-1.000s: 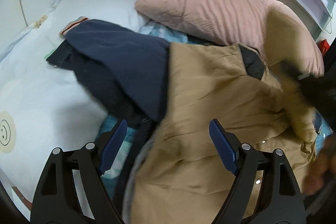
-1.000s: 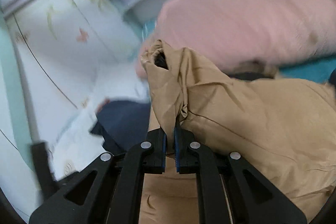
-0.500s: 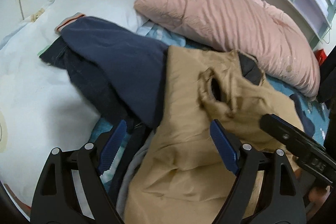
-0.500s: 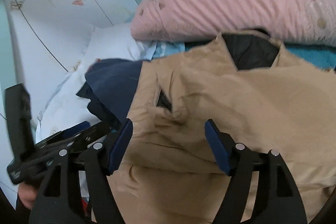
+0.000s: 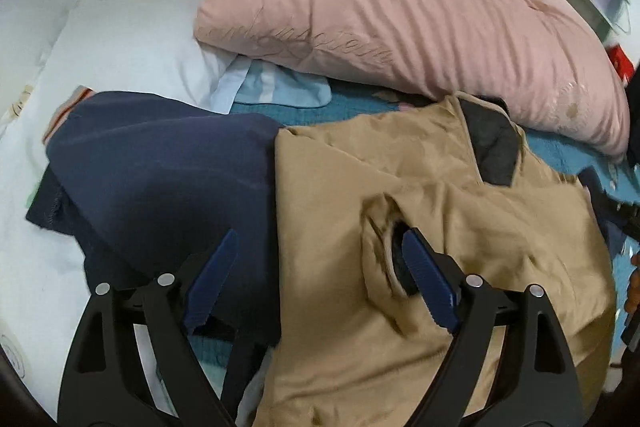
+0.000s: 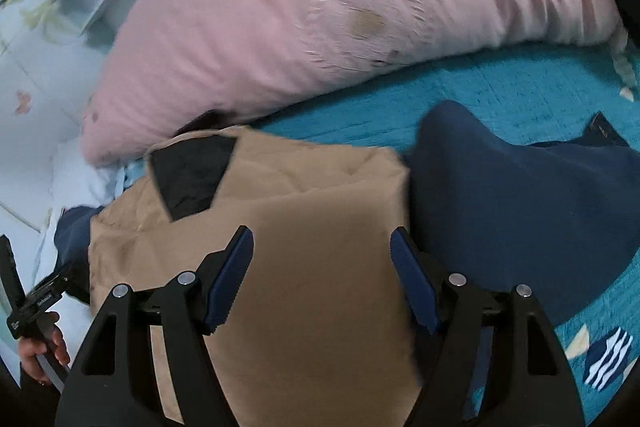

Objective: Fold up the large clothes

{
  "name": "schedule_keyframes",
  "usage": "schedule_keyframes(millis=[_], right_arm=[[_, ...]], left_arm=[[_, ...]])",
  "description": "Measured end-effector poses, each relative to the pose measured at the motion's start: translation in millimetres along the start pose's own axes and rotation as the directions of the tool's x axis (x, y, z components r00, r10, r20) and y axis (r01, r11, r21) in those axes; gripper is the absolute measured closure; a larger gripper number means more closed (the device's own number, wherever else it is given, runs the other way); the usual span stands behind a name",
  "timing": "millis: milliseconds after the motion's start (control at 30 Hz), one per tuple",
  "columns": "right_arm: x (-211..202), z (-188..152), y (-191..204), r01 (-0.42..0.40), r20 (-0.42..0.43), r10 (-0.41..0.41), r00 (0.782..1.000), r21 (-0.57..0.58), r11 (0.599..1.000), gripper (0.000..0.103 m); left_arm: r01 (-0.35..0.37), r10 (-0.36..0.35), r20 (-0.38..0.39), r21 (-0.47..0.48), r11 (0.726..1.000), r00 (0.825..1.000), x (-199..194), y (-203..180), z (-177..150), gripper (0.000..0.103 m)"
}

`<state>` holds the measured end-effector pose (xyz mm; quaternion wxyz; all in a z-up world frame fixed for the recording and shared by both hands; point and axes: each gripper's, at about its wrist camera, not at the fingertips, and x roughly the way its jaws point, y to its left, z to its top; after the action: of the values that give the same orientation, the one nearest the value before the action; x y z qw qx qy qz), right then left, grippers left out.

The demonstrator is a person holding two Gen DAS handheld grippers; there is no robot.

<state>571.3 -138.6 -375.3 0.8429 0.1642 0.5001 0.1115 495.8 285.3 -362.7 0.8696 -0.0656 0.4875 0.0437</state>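
One tan jacket [image 5: 440,227] was seen spread on the teal bedspread [image 6: 500,95], creased, with a dark lining patch at the collar and a puckered sleeve opening. Two navy garments were counted: one [image 5: 160,167] beside it, another [image 6: 520,207] opposite. One pink pillow [image 5: 400,7] was noted behind. Left gripper [image 5: 320,283] and right gripper [image 6: 320,275] were held wide apart, gripping nothing.
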Motion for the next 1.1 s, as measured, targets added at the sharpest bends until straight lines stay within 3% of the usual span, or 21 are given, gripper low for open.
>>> schedule_keyframes(millis=[100, 200, 333, 433, 533, 667, 700, 733, 767, 800, 833, 867, 967, 1100], right_arm=[[23.6, 5.2, -12.4, -0.032, -0.092, 0.034, 0.995, 0.023, 0.999, 0.035], [33.0, 8.2, -11.5, -0.024, -0.103, 0.027, 0.994, 0.029, 0.999, 0.035], [44.0, 18.5, -20.7, 0.01, -0.123, 0.003, 0.992, 0.107, 0.994, 0.034], [49.9, 21.9, -21.9, 0.022, -0.136, -0.006, 0.991, 0.114, 0.993, 0.032], [56.2, 23.3, -26.0, 0.031, -0.154, -0.008, 0.988, 0.147, 0.989, 0.03], [57.4, 22.2, -27.2, 0.033, -0.152, -0.012, 0.988, 0.132, 0.991, 0.029], [56.2, 21.3, -25.7, 0.031, -0.147, -0.013, 0.989, 0.119, 0.992, 0.033], [55.4, 20.4, -23.6, 0.023, -0.14, -0.008, 0.99, 0.112, 0.993, 0.037], [54.9, 19.7, -22.8, 0.011, -0.142, 0.004, 0.99, 0.102, 0.995, 0.049], [54.8, 19.2, -22.3, 0.005, -0.148, 0.009, 0.989, 0.093, 0.996, 0.062], [53.1, 19.1, -21.4, -0.006, -0.147, 0.018, 0.989, 0.08, 0.997, 0.068], [50.9, 18.3, -20.6, -0.033, -0.146, 0.043, 0.988, 0.066, 0.997, 0.081], [34.6, 15.5, -12.6, -0.056, -0.093, 0.057, 0.994, 0.01, 0.998, 0.089], [-11.5, 14.2, -0.7, -0.096, 0.03, 0.098, 0.995, -0.045, 0.994, 0.09]], left_arm=[[0.037, -0.04, -0.051, -0.048, 0.998, 0.998, 16.5, 8.0, 10.4, 0.018], [0.029, -0.033, -0.069, -0.058, 0.998, 0.997, 29.1, 13.3, 19.1, 0.018], [0.08, -0.095, -0.133, -0.11, 0.991, 0.987, 49.3, 22.2, 27.6, 0.018], [0.079, -0.101, -0.172, -0.132, 0.988, 0.98, 64.4, 27.1, 32.1, 0.015], [0.08, -0.122, -0.204, -0.204, 0.976, 0.971, 79.4, 36.8, 36.0, 0.015], [0.07, -0.125, -0.236, -0.227, 0.971, 0.964, 90.2, 38.9, 38.7, 0.016], [0.072, -0.124, -0.235, -0.221, 0.973, 0.964, 89.7, 37.2, 39.2, 0.016], [0.088, -0.135, -0.232, -0.205, 0.975, 0.963, 88.9, 33.8, 40.3, 0.022], [0.104, -0.147, -0.231, -0.19, 0.976, 0.962, 88.0, 31.0, 40.6, 0.037], [0.124, -0.166, -0.236, -0.183, 0.975, 0.958, 88.0, 28.7, 40.2, 0.046], [0.135, -0.175, -0.243, -0.171, 0.976, 0.954, 87.3, 25.5, 39.7, 0.061], [0.127, -0.158, -0.24, -0.139, 0.982, 0.958, 84.5, 20.4, 39.4, 0.074], [0.166, -0.178, -0.189, -0.081, 0.983, 0.966, 69.1, 12.5, 39.0, 0.086], [0.24, -0.247, -0.104, -0.075, 0.968, 0.963, 29.2, 12.8, 37.5, 0.088]])
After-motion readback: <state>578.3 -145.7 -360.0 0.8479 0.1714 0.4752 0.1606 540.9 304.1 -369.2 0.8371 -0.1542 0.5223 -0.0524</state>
